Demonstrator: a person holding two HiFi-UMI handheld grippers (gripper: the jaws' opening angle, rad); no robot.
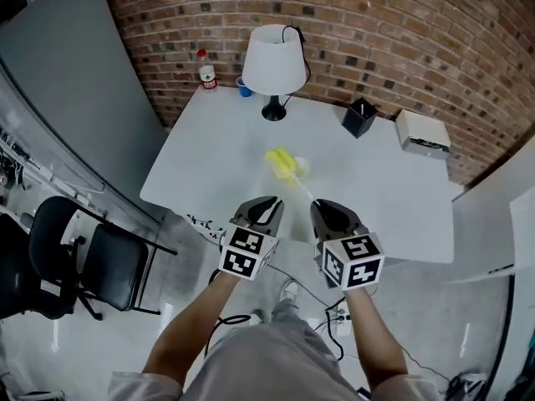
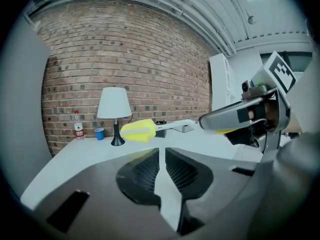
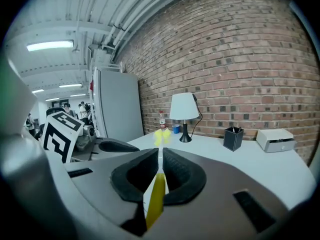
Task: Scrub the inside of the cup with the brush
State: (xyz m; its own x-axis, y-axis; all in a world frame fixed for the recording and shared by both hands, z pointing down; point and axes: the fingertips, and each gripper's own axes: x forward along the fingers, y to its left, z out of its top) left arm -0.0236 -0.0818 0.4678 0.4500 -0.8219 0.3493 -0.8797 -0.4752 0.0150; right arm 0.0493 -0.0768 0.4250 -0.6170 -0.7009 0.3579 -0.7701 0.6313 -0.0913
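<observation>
A brush with a yellow sponge head [image 1: 280, 164] and a thin white stem hovers over the white table [image 1: 393, 207]. Its yellow grip end [image 3: 157, 196] is clamped between the jaws of my right gripper [image 1: 331, 210]. Beside the head, a small pale cup [image 1: 301, 167] stands on the table. My left gripper [image 1: 266, 209] hangs at the table's near edge, left of the right one, jaws drawn together to a thin slit with nothing in them. In the left gripper view the brush head [image 2: 138, 130] floats ahead, with the right gripper [image 2: 227, 118] at right.
At the back of the table are a white lamp [image 1: 273, 61], a water bottle [image 1: 206, 68] and a blue cup [image 1: 244, 87]. A black pen holder [image 1: 359, 117] and a white box [image 1: 422, 131] sit at back right. A black chair [image 1: 75, 253] stands on the floor at left.
</observation>
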